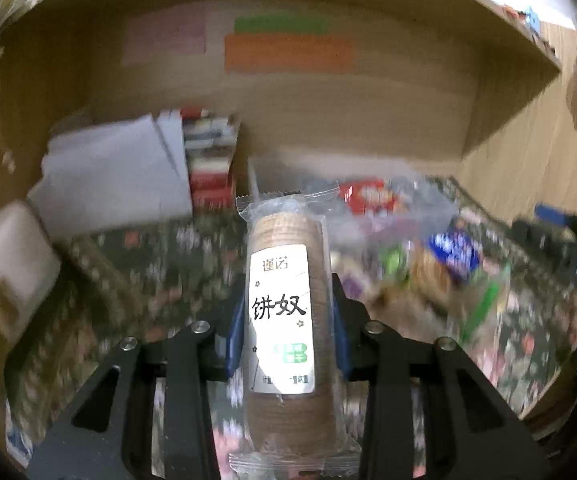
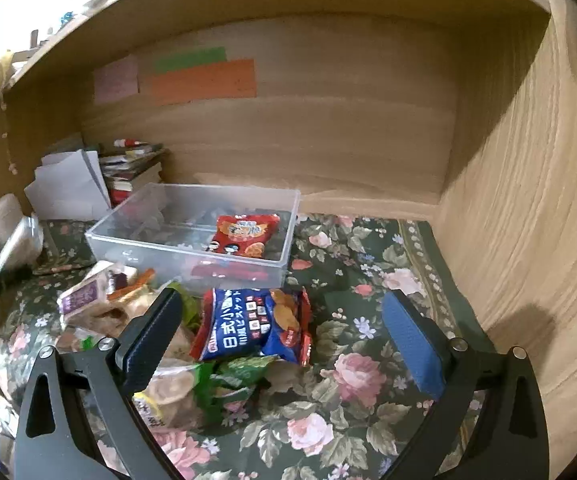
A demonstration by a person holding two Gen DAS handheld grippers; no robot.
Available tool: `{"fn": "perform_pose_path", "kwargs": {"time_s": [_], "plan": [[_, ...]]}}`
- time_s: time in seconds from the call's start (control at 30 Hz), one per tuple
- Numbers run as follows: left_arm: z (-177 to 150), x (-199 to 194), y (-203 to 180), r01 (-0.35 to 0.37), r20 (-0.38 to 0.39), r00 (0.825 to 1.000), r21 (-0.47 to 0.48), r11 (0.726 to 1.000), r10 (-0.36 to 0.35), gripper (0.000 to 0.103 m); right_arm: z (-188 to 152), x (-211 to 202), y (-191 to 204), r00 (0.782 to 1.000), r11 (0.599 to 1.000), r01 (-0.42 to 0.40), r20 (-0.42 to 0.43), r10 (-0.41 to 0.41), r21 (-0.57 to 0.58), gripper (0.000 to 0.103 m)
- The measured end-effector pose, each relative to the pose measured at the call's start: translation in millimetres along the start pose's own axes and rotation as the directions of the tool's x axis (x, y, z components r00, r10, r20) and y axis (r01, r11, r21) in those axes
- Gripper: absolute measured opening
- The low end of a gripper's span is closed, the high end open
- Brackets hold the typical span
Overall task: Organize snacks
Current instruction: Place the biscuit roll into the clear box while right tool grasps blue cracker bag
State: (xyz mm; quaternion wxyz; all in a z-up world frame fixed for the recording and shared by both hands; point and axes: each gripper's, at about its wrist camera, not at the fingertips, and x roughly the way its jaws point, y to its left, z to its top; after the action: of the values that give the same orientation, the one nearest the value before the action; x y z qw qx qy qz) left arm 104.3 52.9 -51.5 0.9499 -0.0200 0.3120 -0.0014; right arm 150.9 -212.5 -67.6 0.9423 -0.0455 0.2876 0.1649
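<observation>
The left gripper (image 1: 284, 320) is clamped on a clear sleeve of round biscuits (image 1: 282, 296) held above the floral cloth (image 2: 352, 320), while the right gripper (image 2: 284, 332), jaws wide apart, hovers over a blue snack bag (image 2: 252, 326) just before the clear plastic box (image 2: 192, 240).

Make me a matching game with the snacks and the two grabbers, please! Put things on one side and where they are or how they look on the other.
Things:
1. cookie sleeve
2. red snack bag
3. blue snack bag
4. right gripper

Places or states:
A. lying inside the clear plastic box
B. jaws wide open, gripping nothing
C. clamped in the left gripper
D. lying on the flowery cloth, in front of the box

Pairs: 1-C, 2-A, 3-D, 4-B
</observation>
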Motion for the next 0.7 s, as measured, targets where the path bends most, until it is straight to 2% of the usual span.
{"fn": "perform_pose_path", "kwargs": {"time_s": [0.13, 0.33, 0.47, 0.57, 0.7], "plan": [[34, 21, 2, 0.019, 0.022, 1.0, 0.006, 1.0, -0.019, 0.036, 0, 11, -7, 1.0, 1.0, -0.003, -0.021, 0.003, 0.014, 0.099], [75, 74, 3, 0.07, -0.02, 0.997, 0.006, 0.997, -0.07, 0.036, -2, 34, -15, 0.996, 0.999, -0.027, -0.089, 0.031, 0.044, 0.1], [86, 111, -2, 0.075, -0.078, 0.994, 0.02, 0.997, -0.074, 0.036, -5, 55, -15, 0.985, 0.996, -0.062, -0.155, 0.07, 0.059, 0.1], [88, 138, -4, 0.074, -0.127, 0.989, 0.028, 0.997, -0.07, 0.036, -7, 73, -11, 0.97, 0.993, -0.1, -0.215, 0.112, 0.066, 0.1], [86, 156, -7, 0.069, -0.159, 0.985, 0.046, 0.997, -0.06, 0.036, -7, 90, -10, 0.951, 0.985, -0.146, -0.262, 0.166, 0.094, 0.103]]}}
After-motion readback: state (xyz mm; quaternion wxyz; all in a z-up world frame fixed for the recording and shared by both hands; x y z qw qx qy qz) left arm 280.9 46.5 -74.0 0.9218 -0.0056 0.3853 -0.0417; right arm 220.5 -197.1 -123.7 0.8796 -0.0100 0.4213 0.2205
